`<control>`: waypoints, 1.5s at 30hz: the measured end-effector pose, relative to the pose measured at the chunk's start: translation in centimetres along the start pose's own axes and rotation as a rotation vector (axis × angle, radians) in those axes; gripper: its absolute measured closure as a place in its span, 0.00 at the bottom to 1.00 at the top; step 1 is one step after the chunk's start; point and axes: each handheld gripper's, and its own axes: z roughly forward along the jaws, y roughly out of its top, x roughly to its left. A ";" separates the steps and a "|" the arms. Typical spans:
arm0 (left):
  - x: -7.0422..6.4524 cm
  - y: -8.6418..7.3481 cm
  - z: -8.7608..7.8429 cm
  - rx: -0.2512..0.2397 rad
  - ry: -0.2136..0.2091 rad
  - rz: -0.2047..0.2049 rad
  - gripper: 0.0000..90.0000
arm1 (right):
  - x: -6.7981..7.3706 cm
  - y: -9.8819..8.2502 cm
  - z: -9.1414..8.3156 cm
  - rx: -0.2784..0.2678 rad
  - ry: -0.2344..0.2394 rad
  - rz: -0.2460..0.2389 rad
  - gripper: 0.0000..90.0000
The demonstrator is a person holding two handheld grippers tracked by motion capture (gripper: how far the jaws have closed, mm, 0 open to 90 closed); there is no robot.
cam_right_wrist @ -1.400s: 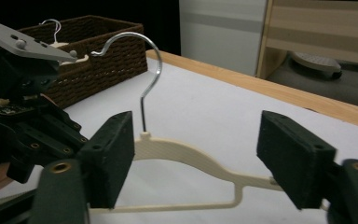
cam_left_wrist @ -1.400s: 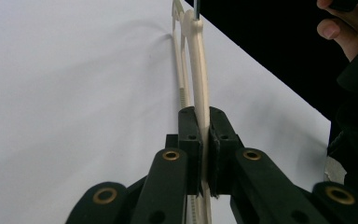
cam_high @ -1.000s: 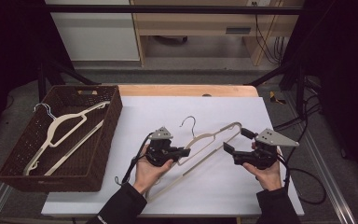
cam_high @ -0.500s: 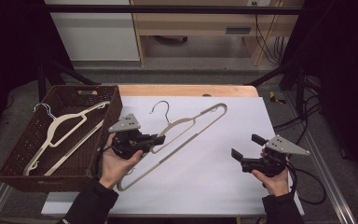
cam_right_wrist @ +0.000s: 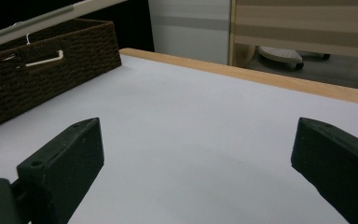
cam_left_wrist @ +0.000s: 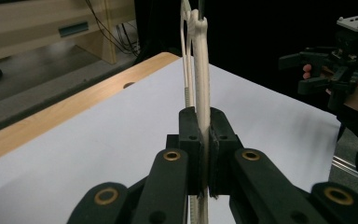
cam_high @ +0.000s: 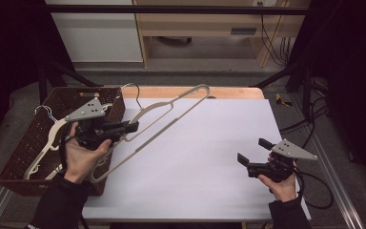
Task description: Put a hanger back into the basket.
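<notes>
A cream plastic hanger (cam_high: 171, 112) with a metal hook hangs tilted in the air over the table's left side. My left gripper (cam_high: 132, 127) is shut on its lower bar, beside the basket. In the left gripper view the jaws (cam_left_wrist: 204, 154) pinch the thin bar of the hanger (cam_left_wrist: 200, 70), which rises straight ahead. My right gripper (cam_high: 252, 150) rests low at the table's front right. Its jaws have just been opening and now stand wide apart (cam_right_wrist: 200, 158) with nothing between them.
A dark wicker basket (cam_high: 33, 143) at the left edge holds other cream hangers (cam_high: 47, 138); the right gripper view shows the basket (cam_right_wrist: 51, 79) at far left. White sheet (cam_high: 205, 157) covers the table, with a wooden strip (cam_high: 228, 92) along the far edge. Cables lie at right.
The left gripper has carried the hanger up and to the left, next to the basket. The right gripper let go of the hanger, opened, and drew back to the front right.
</notes>
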 end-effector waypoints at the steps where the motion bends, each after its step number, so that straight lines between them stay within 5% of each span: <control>1: 0.3 0.1 -0.3 -0.003 0.003 0.000 0.96 | 0.0 0.0 0.0 0.001 -0.001 -0.003 0.03; 21: 7.5 -0.6 -7.9 -0.008 0.124 -0.032 0.96 | 0.0 -0.1 0.3 0.012 -0.003 -0.008 0.02; 37: 13.5 -4.8 -11.8 0.053 0.219 -0.106 0.96 | 0.2 -0.1 0.5 0.021 0.000 -0.004 0.02; 45: 15.4 -7.2 -12.8 0.090 0.264 -0.159 0.96 | 0.1 -0.1 0.5 0.021 0.003 -0.004 0.02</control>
